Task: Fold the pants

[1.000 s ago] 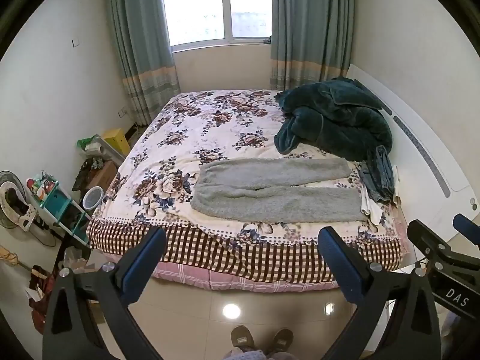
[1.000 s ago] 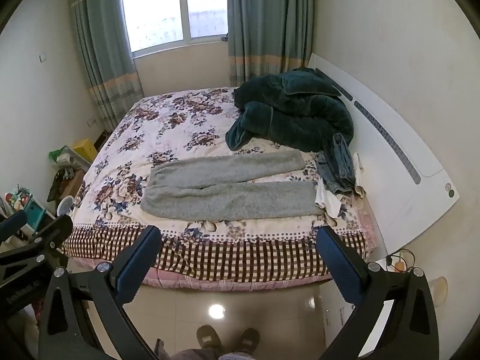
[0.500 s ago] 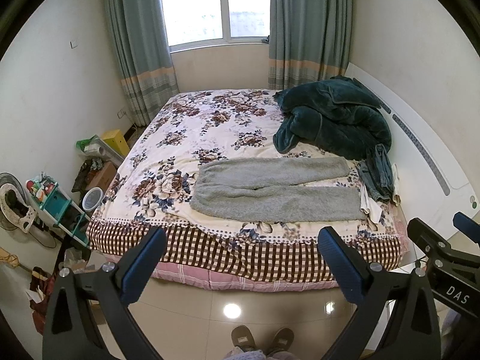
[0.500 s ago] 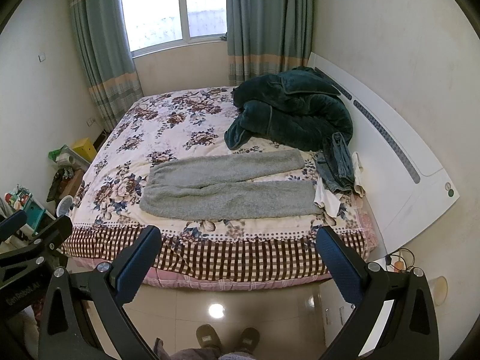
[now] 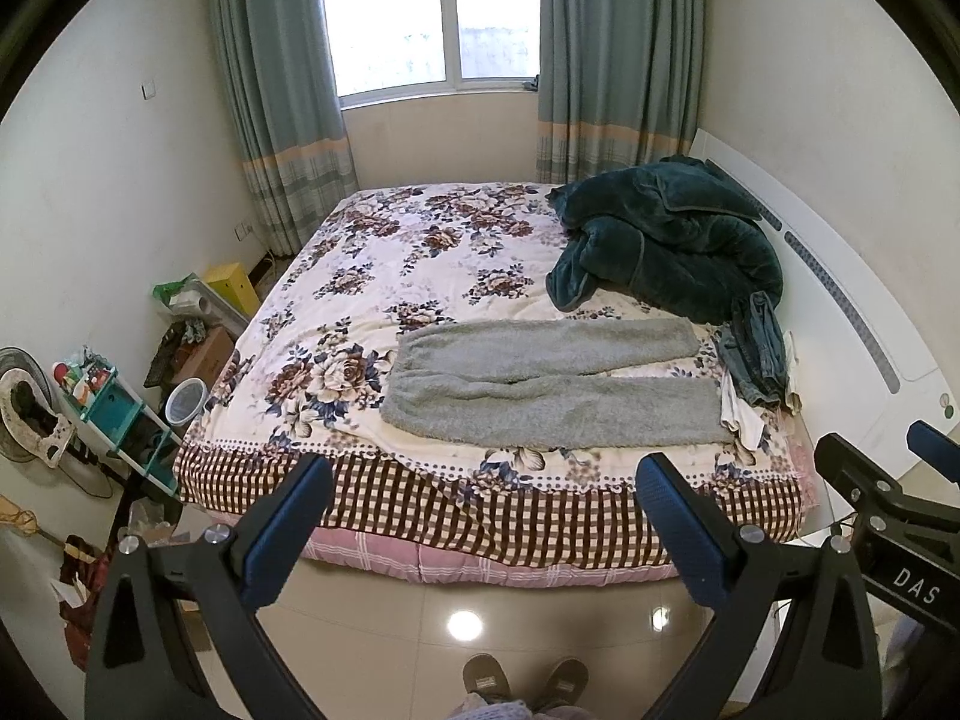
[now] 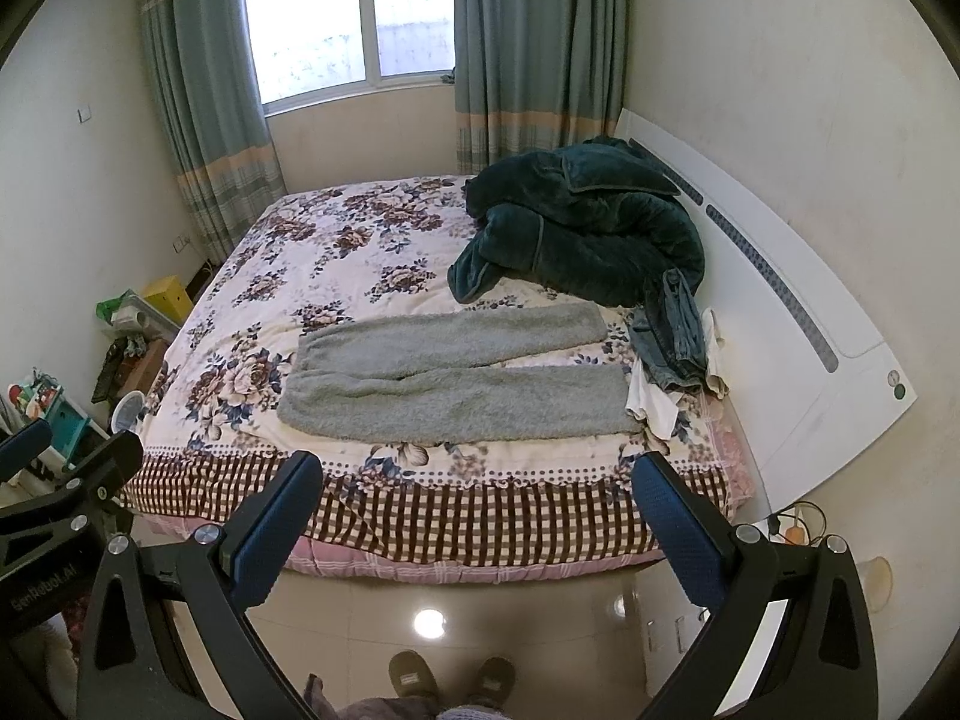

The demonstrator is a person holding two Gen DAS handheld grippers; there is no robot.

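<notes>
A small bedroom with pale walls has a bright window (image 5: 420,18) at the top middle of the frame, with grey-green curtains (image 5: 276,90) on both sides. A big bed with a flowery cover and a brown checked edge (image 5: 420,276) fills the middle. The fluffy grey pants (image 5: 552,396) lie flat and spread out on the near part of the bed, waist to the left, both legs pointing right, a little apart. A dark green fuzzy blanket (image 5: 666,240) is bunched up in the upper right, and crumpled blue jeans (image 5: 756,354) lie just beside the pant legs.

The left tongs (image 5: 480,516) are held level at the bottom of the frame, over the shiny floor, well apart from the pants. They are spread wide and hold nothing. The right tongs (image 6: 474,510) are held the same way, wide and with nothing in them. A person's grey slippers (image 6: 450,675) show at the bottom middle.
</notes>
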